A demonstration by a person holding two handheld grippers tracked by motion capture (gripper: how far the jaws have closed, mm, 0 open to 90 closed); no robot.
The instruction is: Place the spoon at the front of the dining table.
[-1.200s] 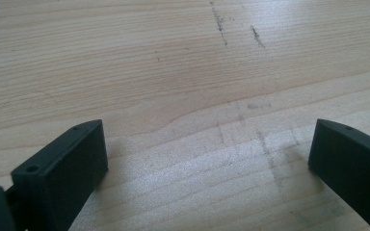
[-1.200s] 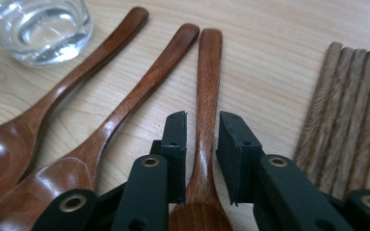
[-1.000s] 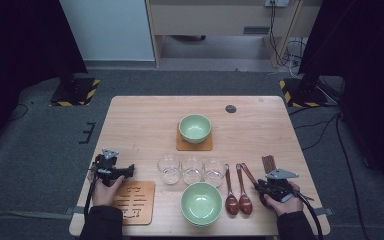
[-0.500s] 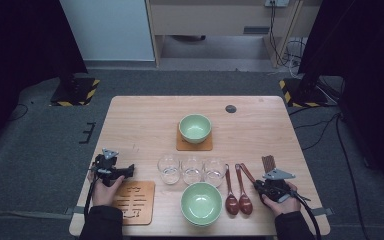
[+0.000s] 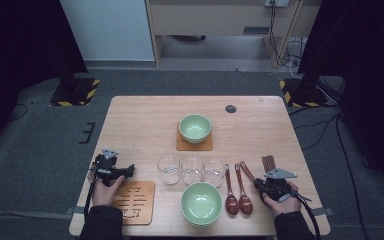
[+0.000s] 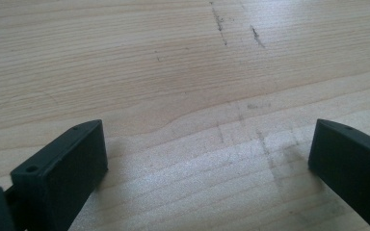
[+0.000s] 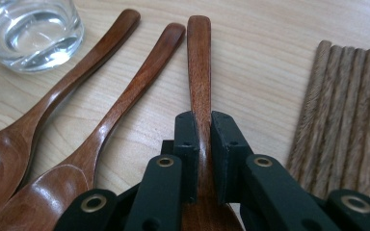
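in our right gripper view the right gripper (image 7: 201,144) has just been closing and its jaws now clamp the handle of a third wooden spoon (image 7: 199,62), which runs straight ahead of them. two more spoons (image 7: 101,120) lie to its left, a glass (image 7: 31,31) beyond them, and a bundle of chopsticks (image 7: 339,115) to its right. from above, the hand covers that clamp. our left gripper (image 6: 207,159) stands wide open over bare table (image 6: 173,72), next to a carved coaster (image 5: 132,200).
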